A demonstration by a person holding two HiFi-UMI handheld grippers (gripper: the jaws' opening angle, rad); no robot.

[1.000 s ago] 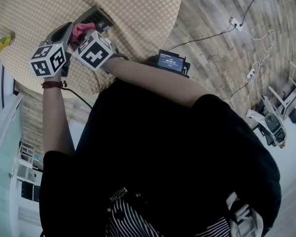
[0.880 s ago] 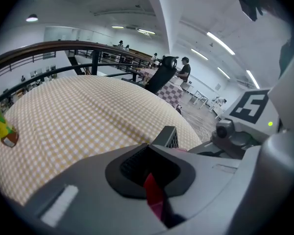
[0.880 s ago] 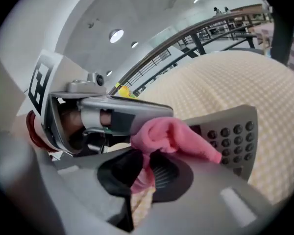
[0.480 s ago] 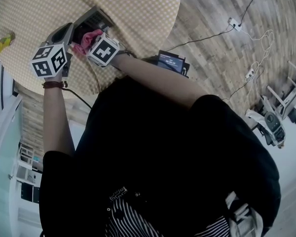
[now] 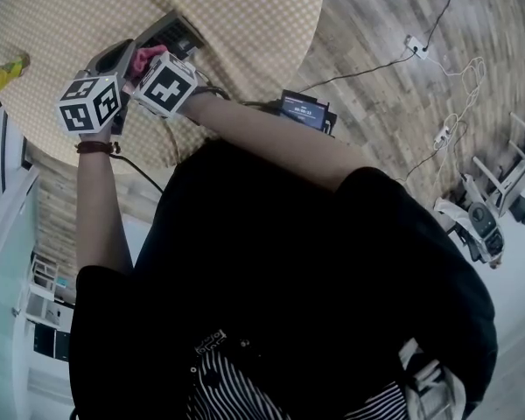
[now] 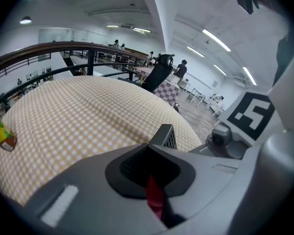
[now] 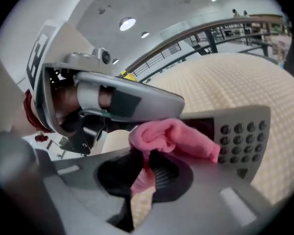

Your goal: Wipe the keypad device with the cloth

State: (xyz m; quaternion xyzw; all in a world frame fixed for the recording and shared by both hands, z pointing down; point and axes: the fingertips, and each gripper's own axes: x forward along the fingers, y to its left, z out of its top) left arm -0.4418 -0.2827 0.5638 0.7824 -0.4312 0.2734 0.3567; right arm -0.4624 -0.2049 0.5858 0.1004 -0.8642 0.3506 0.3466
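Upper left of the head view, the left gripper [image 6: 149,166] pinches the keypad device [image 7: 237,131] by its end. The right gripper [image 7: 146,169], closed on the pink cloth [image 7: 171,136], could shove the device loose by pressing hard.

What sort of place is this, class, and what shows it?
Probably a large indoor hall, perhaps a canteen: a round table with yellow checked cloth, a curved dark railing, and long ceiling strip lights.
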